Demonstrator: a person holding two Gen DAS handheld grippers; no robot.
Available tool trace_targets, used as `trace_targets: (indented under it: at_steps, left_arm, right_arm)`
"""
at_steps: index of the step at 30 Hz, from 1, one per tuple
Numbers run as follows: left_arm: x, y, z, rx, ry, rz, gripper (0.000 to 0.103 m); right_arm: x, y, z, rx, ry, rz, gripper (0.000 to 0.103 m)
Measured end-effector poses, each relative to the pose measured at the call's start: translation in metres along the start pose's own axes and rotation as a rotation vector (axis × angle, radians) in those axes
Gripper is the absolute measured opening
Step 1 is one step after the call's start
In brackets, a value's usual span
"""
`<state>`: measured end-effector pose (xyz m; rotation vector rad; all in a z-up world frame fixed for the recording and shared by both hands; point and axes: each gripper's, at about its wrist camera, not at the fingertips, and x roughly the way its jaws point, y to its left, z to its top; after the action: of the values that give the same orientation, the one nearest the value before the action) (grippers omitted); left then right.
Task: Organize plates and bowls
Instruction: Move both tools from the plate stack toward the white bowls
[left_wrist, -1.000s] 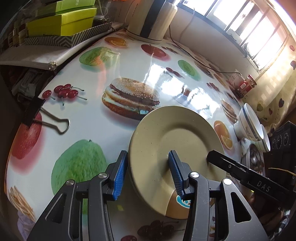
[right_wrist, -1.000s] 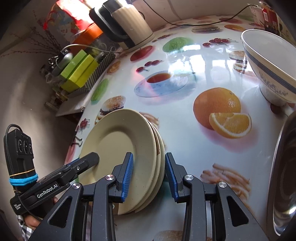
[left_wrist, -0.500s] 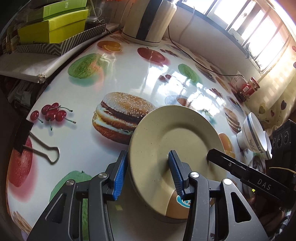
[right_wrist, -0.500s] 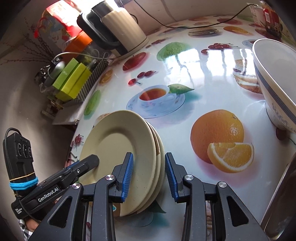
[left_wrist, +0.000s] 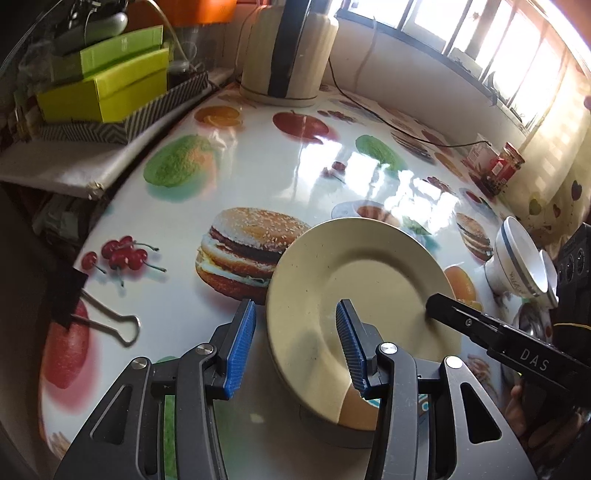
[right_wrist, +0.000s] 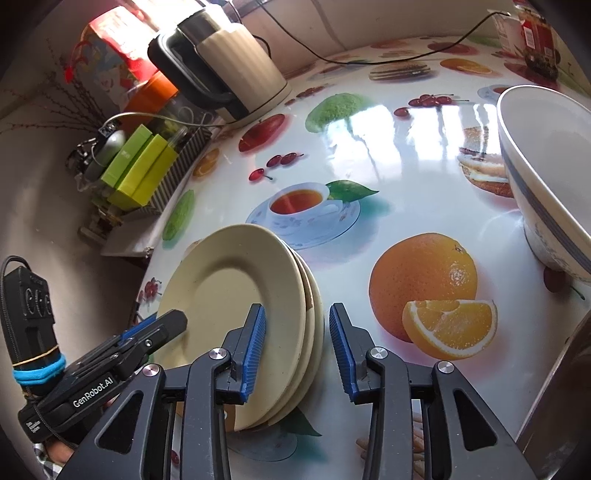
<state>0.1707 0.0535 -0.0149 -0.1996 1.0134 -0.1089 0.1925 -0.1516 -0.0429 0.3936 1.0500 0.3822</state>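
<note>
A stack of three cream plates (left_wrist: 365, 291) (right_wrist: 236, 295) is held up off the fruit-print table, tilted. My left gripper (left_wrist: 293, 347) straddles the stack's near rim, jaws wide, one pad over the top plate, one outside the rim. My right gripper (right_wrist: 295, 349) straddles the opposite rim the same way, jaws around all three edges with gaps showing. Each gripper shows in the other's view. A white bowl with a blue band (right_wrist: 550, 177) (left_wrist: 517, 258) stands to the right on the table.
A cream kettle (right_wrist: 225, 70) with its cord stands at the table's back. Green boxes in a striped tray (left_wrist: 110, 92) sit at the left edge. A binder clip (left_wrist: 99, 314) lies near left. Red jars (left_wrist: 506, 166) stand far right. A steel bowl's rim (right_wrist: 554, 406) is at the lower right.
Both grippers and the plate stack have moved together farther in over the table and higher; the printed burger and orange slid nearer. The jaw openings look unchanged.
</note>
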Motion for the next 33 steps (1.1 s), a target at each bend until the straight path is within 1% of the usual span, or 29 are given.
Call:
trace_targets:
  at_steps: [2, 5, 8, 10, 14, 19, 21, 22, 25, 33]
  left_arm:
    - [-0.007, -0.003, 0.000, 0.005, -0.013, -0.006, 0.046]
    - [-0.017, -0.011, 0.001, 0.040, -0.046, 0.027, 0.046]
    - [-0.025, -0.017, 0.000, 0.056, -0.062, 0.026, 0.046]
    - [-0.030, -0.022, -0.001, 0.070, -0.077, 0.042, 0.046]
    - [-0.040, -0.033, -0.002, 0.093, -0.098, 0.032, 0.046]
    - [-0.051, -0.049, -0.004, 0.131, -0.129, 0.025, 0.046]
    - [-0.055, -0.055, -0.005, 0.141, -0.141, 0.027, 0.046]
    - [-0.058, -0.059, -0.006, 0.152, -0.149, 0.029, 0.046]
    - [-0.061, -0.070, -0.007, 0.171, -0.158, 0.013, 0.046]
    - [-0.059, -0.097, -0.009, 0.209, -0.151, -0.004, 0.046]
  right_arm:
    - [-0.004, 0.001, -0.002, -0.012, -0.011, -0.011, 0.036]
    - [-0.010, 0.003, -0.005, -0.027, -0.033, -0.027, 0.040]
    - [-0.019, 0.004, -0.008, -0.037, -0.056, -0.034, 0.041]
    - [-0.025, 0.005, -0.009, -0.051, -0.072, -0.053, 0.042]
    - [-0.038, 0.007, -0.011, -0.070, -0.097, -0.072, 0.043]
    - [-0.061, 0.016, -0.017, -0.121, -0.158, -0.137, 0.044]
    - [-0.070, 0.019, -0.019, -0.144, -0.189, -0.174, 0.049]
    - [-0.075, 0.019, -0.021, -0.152, -0.202, -0.188, 0.049]
    - [-0.086, 0.018, -0.023, -0.163, -0.226, -0.214, 0.049]
    - [-0.114, 0.000, -0.029, -0.126, -0.278, -0.243, 0.050]
